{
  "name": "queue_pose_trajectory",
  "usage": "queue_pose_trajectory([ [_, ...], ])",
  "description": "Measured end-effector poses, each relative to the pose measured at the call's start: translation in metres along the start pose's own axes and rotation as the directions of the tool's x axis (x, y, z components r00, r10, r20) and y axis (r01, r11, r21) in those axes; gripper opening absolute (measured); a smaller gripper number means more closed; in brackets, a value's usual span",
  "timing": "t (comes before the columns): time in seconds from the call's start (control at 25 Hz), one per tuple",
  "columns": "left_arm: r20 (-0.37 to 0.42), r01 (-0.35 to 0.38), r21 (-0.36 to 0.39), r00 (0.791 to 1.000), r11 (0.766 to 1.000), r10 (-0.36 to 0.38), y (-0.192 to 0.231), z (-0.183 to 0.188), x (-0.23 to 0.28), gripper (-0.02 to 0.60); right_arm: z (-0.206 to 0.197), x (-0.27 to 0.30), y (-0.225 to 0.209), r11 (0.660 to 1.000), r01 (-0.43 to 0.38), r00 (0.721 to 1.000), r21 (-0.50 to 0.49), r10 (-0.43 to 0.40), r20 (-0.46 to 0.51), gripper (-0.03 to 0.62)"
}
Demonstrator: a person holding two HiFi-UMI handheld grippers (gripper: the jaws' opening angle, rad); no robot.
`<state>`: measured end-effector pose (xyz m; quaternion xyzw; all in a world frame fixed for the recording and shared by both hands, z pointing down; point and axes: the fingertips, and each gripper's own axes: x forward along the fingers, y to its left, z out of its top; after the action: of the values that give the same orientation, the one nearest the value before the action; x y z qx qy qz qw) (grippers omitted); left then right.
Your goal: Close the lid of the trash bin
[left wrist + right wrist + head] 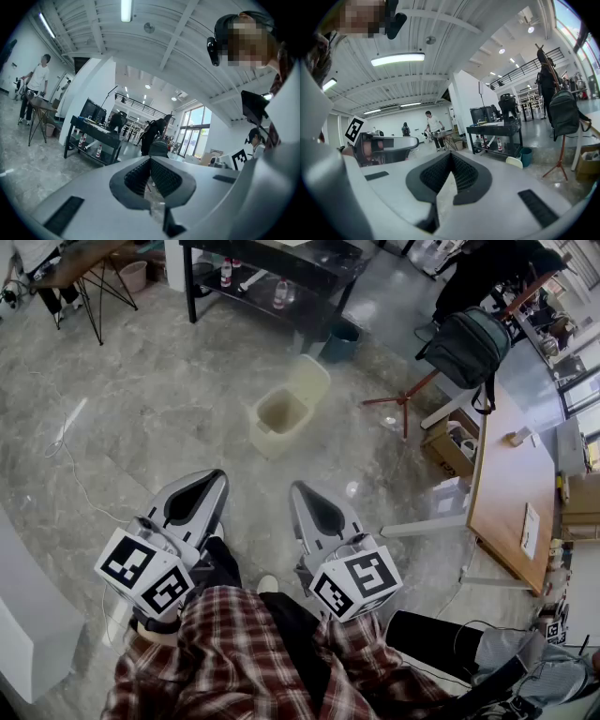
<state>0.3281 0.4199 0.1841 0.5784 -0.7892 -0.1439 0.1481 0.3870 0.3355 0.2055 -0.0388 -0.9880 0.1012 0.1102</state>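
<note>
A cream trash bin (278, 416) stands on the marble floor ahead of me, its lid (309, 381) tipped up and back at the far side, so the inside shows. In the right gripper view only the lid (514, 161) peeks over the jaws. My left gripper (219, 475) and right gripper (298, 487) hang side by side near my body, well short of the bin and apart from it. Both are shut with nothing held: their jaws meet at the tips in the left gripper (150, 160) and right gripper (451, 154) views.
Behind the bin are a black table (281, 268) with bottles and a teal bucket (342, 338). To the right stand a red tripod (403, 401) with a backpack (469, 345), a cardboard box (450, 446) and a wooden table (506, 493). A cable (66, 437) lies at left.
</note>
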Motion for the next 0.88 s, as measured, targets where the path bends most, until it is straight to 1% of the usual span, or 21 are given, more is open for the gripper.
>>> queue_pose_trajectory([
  [0.16, 0.007, 0.047, 0.008, 0.999, 0.999, -0.047, 0.047, 0.035, 0.015, 0.012, 0.017, 0.063, 0.011, 1.000, -0.002, 1.000, -0.008, 0.002, -0.008, 0.012],
  [0.28, 0.004, 0.087, 0.011, 0.996, 0.996, -0.088, 0.083, 0.056, 0.026, 0.012, 0.024, 0.105, 0.014, 1.000, 0.021, 1.000, 0.003, -0.021, -0.015, 0.012],
  [0.4, -0.011, 0.123, 0.010, 0.992, 0.992, -0.123, 0.112, 0.067, 0.029, 0.012, 0.023, 0.138, 0.020, 0.998, 0.049, 0.998, 0.026, -0.049, -0.032, 0.012],
  [0.52, -0.018, 0.139, -0.011, 0.990, 0.990, -0.139, 0.140, 0.070, 0.032, 0.012, 0.017, 0.163, 0.026, 0.997, 0.069, 0.996, 0.040, -0.067, -0.052, 0.012],
  [0.68, -0.041, 0.147, -0.046, 0.988, 0.988, -0.148, 0.167, 0.068, 0.059, 0.012, 0.018, 0.188, 0.003, 0.993, 0.102, 0.992, 0.063, -0.098, -0.077, 0.012],
  [0.88, -0.080, 0.165, -0.073, 0.982, 0.984, -0.170, 0.185, 0.065, 0.104, 0.012, 0.021, 0.215, -0.036, 0.989, 0.126, 0.987, 0.081, -0.117, -0.106, 0.012],
])
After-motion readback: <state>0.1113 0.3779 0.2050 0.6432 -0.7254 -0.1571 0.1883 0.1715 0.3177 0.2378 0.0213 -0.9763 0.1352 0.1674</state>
